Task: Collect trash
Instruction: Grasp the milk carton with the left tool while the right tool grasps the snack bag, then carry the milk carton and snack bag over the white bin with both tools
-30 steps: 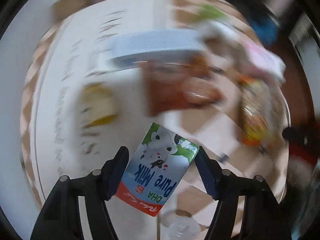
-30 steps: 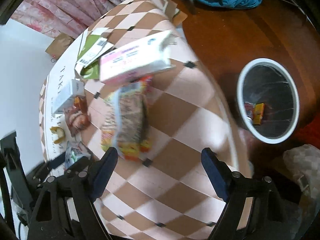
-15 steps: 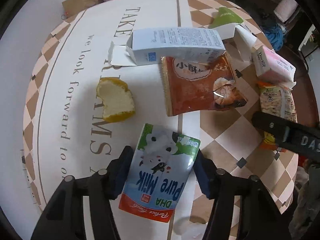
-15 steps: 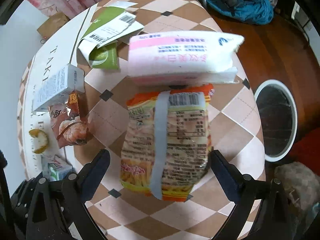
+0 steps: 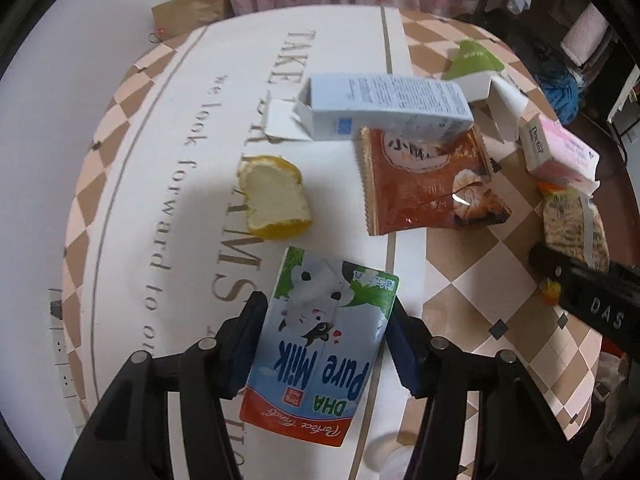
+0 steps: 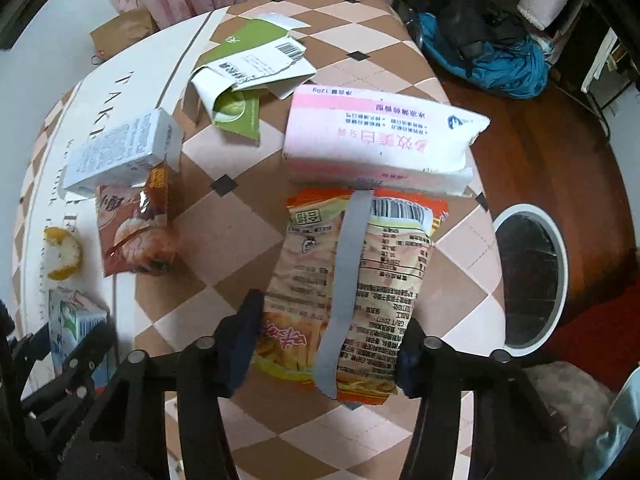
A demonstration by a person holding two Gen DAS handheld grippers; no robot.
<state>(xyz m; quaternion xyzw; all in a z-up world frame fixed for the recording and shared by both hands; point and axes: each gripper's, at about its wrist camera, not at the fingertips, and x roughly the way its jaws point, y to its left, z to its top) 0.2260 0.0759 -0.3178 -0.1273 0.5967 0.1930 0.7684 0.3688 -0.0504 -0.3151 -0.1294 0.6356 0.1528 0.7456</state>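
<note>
My left gripper (image 5: 326, 344) has its fingers on both sides of a blue "Pure Milk" carton (image 5: 324, 340) lying on the table, touching its edges. My right gripper (image 6: 330, 344) has closed in on an orange snack bag (image 6: 352, 292) with a grey strip, fingers at its two sides. The milk carton also shows in the right wrist view (image 6: 76, 320). A white-rimmed trash bin (image 6: 532, 276) stands on the floor right of the table.
On the table lie a pink box (image 6: 380, 144), a blue-white box (image 5: 384, 108), a brown snack bag (image 5: 428, 184), a bitten yellow cake (image 5: 274, 196) and torn green-white cardboard (image 6: 248, 76). A blue bag (image 6: 492, 60) lies on the floor.
My right gripper swung from the bin side to the orange snack bag and closed around it. My left gripper stayed at the milk carton and narrowed onto it.
</note>
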